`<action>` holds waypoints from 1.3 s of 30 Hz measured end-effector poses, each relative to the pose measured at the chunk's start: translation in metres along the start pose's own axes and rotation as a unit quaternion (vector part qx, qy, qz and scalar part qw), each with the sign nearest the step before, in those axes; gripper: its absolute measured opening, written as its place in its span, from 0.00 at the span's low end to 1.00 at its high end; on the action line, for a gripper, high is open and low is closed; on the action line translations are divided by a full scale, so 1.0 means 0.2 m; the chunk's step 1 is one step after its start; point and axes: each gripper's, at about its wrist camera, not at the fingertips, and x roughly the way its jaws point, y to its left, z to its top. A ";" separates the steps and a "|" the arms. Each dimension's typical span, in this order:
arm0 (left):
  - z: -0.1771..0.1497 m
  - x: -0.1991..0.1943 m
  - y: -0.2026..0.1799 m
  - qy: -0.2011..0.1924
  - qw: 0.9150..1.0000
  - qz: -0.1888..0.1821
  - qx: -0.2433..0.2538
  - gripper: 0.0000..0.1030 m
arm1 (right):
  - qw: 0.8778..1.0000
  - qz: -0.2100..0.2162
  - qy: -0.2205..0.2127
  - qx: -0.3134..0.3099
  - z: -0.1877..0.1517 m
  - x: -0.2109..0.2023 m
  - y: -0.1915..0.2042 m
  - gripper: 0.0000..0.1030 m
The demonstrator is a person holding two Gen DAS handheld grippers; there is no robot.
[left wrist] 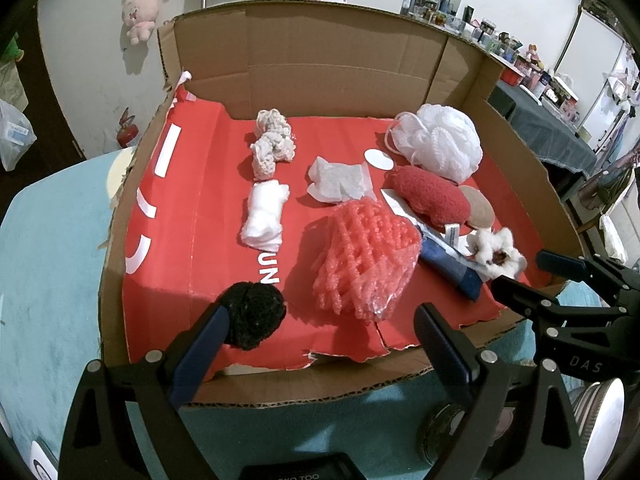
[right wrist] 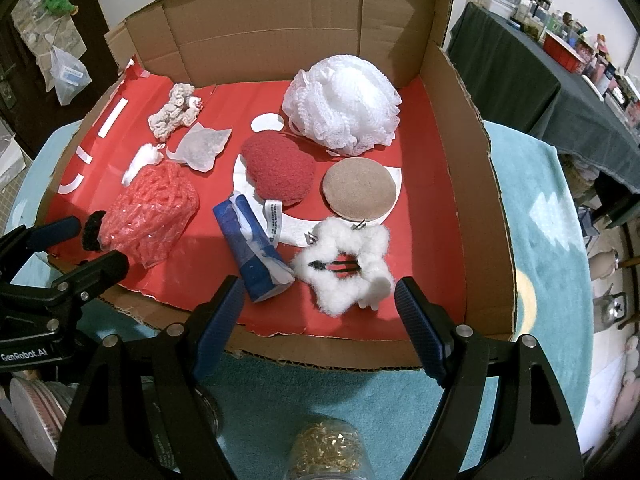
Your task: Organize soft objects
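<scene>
Soft items lie scattered across the cardboard tray [right wrist: 472, 184]: bath pouf [right wrist: 344, 100], red sponge [right wrist: 278, 170], foam net [left wrist: 366, 256]. No grouping visible; stage unclear. Left gripper [left wrist: 320, 320] and right gripper [right wrist: 320, 304] fingers wide apart, empty.

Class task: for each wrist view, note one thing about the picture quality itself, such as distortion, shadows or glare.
Left wrist view: fisheye bends the cardboard box walls, dark corners ring the frame, soft shadows under the black pom-pom. Right wrist view: same bowed edges, the white bath pouf nearly overexposed, background clutter blurry.
</scene>
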 end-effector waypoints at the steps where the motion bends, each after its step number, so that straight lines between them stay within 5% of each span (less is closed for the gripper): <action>1: 0.00 0.00 0.00 0.000 1.000 0.000 0.000 0.93 | 1.000 0.000 0.000 0.000 0.00 0.00 0.00 0.75; 16: 0.01 -0.03 0.02 -0.011 1.000 0.009 -0.012 0.93 | 1.000 -0.016 -0.015 -0.011 0.00 -0.02 0.01 0.75; 23: 0.00 -0.34 0.08 -0.085 0.996 0.001 -0.040 0.93 | 0.999 -0.011 -0.047 0.001 0.00 -0.21 -0.03 0.75; 31: -0.31 -0.83 -0.02 -0.202 0.979 0.000 -0.011 1.00 | 0.991 0.008 -0.135 -0.001 -0.20 -0.67 -0.01 0.77; 34: -0.46 -0.92 -0.05 -0.217 0.976 -0.010 -0.002 1.00 | 0.987 0.013 -0.162 -0.011 -0.36 -0.78 0.03 0.88; 39: -0.70 -0.95 -0.07 -0.227 0.973 -0.043 -0.028 1.00 | 0.983 0.004 -0.184 -0.022 -0.64 -0.84 0.09 0.88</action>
